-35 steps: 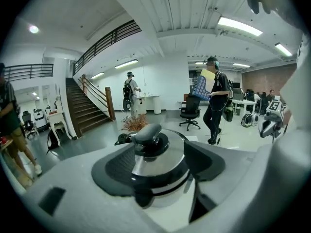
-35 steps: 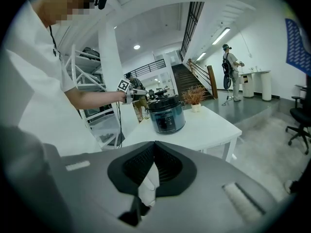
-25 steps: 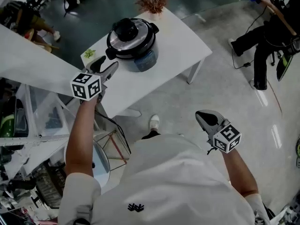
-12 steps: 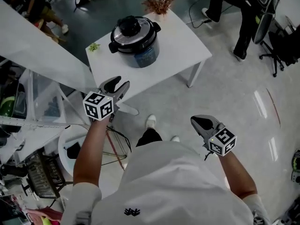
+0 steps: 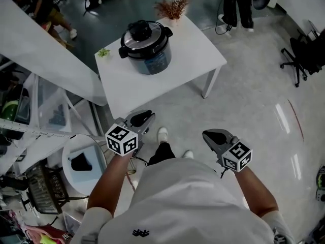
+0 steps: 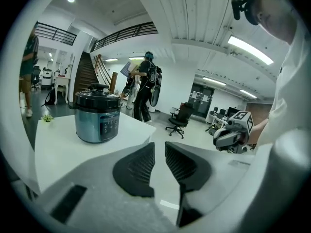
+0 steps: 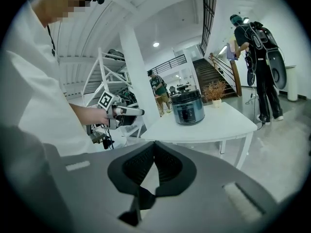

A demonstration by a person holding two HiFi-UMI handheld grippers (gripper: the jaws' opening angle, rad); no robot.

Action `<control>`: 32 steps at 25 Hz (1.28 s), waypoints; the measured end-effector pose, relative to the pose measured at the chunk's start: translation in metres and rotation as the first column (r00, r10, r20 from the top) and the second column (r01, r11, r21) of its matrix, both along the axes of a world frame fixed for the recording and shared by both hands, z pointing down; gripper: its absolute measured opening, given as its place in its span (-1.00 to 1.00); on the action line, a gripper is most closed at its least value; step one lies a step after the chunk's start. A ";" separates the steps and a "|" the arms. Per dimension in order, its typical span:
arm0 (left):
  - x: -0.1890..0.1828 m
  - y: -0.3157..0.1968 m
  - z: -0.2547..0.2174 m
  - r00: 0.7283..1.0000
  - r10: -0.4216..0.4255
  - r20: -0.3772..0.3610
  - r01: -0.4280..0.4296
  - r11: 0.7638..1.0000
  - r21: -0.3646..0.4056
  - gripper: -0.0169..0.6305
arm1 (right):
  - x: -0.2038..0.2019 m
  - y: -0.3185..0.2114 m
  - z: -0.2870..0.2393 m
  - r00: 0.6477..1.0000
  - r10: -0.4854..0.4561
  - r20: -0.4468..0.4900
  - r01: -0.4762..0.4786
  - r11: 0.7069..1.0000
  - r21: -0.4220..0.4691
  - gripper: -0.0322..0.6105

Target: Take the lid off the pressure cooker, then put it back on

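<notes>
Pressure cooker (image 5: 146,49): upright on bench (image 5: 190,55), 12 o'clock in head view, lid (image 5: 141,33) on.
Left gripper (image 5: 140,119): off bench, at its 6 o'clock; jaws just closed to a narrow slit, nothing between.
Right gripper (image 5: 212,135): 3 o'clock of left gripper; jaws together, empty.

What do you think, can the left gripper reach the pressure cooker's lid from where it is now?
Probably not yet: the left gripper, jaws just closing on nothing, hangs short of the table edge, and the lid sits further back. Nothing stands between; a step forward should do.
</notes>
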State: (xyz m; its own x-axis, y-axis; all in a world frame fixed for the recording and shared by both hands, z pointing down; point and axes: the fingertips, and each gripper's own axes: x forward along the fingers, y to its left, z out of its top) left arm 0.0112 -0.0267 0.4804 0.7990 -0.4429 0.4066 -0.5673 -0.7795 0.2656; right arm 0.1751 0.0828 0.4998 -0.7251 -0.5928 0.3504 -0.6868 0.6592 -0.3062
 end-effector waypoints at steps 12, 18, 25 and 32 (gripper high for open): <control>0.031 0.079 0.006 0.995 0.102 -0.004 -0.102 0.995 -0.010 -0.93 | -0.009 0.020 0.000 1.000 -0.013 0.006 0.013 1.000 0.008 -0.86; 0.036 0.102 0.015 0.994 0.113 0.002 -0.113 0.993 -0.026 -0.93 | -0.011 0.029 0.000 1.000 -0.013 0.003 0.013 1.000 0.008 -0.86; 0.040 0.120 0.020 0.991 0.132 0.000 -0.132 0.990 -0.039 -0.93 | -0.017 0.034 -0.001 1.000 -0.024 0.000 0.023 1.000 0.019 -0.86; 0.042 0.130 0.023 0.989 0.150 0.000 -0.150 0.988 -0.049 -0.93 | -0.023 0.038 -0.002 0.999 -0.036 -0.009 0.037 0.999 0.025 -0.86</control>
